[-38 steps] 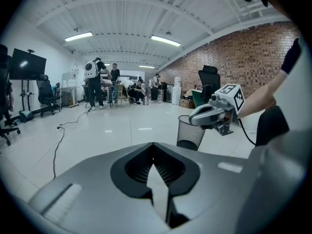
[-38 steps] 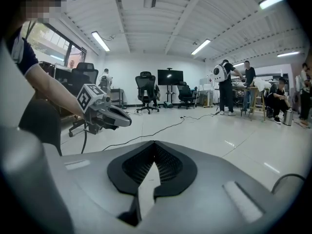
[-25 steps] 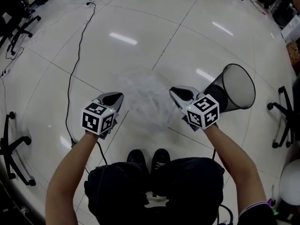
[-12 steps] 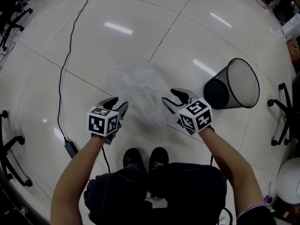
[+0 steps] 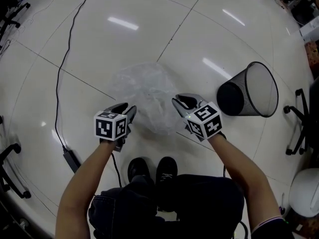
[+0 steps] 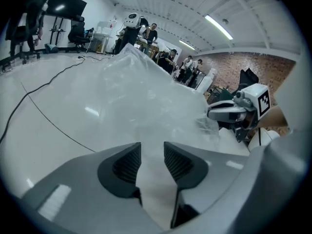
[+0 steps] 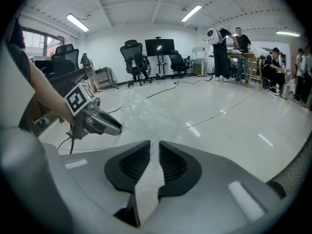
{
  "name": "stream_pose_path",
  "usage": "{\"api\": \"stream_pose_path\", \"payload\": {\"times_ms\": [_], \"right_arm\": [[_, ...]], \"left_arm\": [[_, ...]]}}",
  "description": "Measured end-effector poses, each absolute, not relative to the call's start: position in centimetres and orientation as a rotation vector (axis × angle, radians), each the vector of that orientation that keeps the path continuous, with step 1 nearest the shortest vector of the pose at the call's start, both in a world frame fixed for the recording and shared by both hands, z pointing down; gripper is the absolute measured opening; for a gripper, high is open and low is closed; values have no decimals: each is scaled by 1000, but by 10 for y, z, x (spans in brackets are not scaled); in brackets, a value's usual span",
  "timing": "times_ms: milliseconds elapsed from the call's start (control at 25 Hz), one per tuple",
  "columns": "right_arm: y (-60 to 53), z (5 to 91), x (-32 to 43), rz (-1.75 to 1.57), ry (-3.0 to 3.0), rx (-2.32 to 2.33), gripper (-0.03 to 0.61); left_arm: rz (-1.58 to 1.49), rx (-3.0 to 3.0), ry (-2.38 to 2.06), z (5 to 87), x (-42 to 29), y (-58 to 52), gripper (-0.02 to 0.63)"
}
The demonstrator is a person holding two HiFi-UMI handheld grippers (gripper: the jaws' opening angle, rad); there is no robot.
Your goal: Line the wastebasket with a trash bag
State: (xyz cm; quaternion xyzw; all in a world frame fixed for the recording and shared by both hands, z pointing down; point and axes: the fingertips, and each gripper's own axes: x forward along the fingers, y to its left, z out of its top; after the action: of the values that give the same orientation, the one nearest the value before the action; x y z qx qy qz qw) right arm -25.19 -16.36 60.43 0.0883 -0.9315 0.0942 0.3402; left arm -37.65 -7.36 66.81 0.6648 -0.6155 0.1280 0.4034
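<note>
A clear, crumpled trash bag [image 5: 144, 96] lies puffed up on the white floor between my two grippers. My left gripper [image 5: 127, 109] is at its left edge; its jaws have just closed a little and still stand open, with the film [image 6: 146, 91] ahead of them and nothing pinched. At the bag's right edge, my right gripper [image 5: 180, 101] has just been closing to a narrow slit, its pads [image 7: 173, 167] not pressing on anything. The black mesh wastebasket [image 5: 249, 91] lies on its side to the right, mouth facing away.
A black cable [image 5: 65, 73] runs down the floor at left to a power brick [image 5: 70, 157]. Office chairs stand at the right [image 5: 299, 128] and left [image 5: 10, 168] edges. My shoes [image 5: 149, 168] are just behind the bag. People and desks stand far back [image 7: 229, 48].
Both grippers have sunk toward the floor and their jaws have opened. The bag, held up between them before, has dropped and settled in a heap.
</note>
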Motion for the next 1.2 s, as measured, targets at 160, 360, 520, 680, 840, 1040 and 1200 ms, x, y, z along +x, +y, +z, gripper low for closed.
{"api": "stream_pose_path", "payload": {"times_ms": [160, 360, 520, 680, 840, 1040, 1200], "right_arm": [[-167, 605, -252, 253, -2431, 238, 12], [-165, 599, -248, 262, -2440, 243, 5], [-169, 582, -238, 271, -2460, 271, 3], [-178, 557, -235, 310, -2514, 325, 3], [-182, 530, -230, 336, -2560, 381, 2], [-189, 495, -218, 356, -2610, 456, 2], [-197, 462, -200, 394, -2651, 544, 2]], "left_arm": [[332, 1703, -1555, 671, -375, -79, 11], [345, 1731, -1563, 664, -376, -75, 11], [399, 1824, -1568, 638, -375, -71, 11], [426, 1920, -1582, 600, -384, -73, 11], [435, 2002, -1562, 562, -385, -70, 11], [495, 2123, -1503, 515, -373, -69, 11], [525, 2206, -1481, 472, -361, -71, 11]]}}
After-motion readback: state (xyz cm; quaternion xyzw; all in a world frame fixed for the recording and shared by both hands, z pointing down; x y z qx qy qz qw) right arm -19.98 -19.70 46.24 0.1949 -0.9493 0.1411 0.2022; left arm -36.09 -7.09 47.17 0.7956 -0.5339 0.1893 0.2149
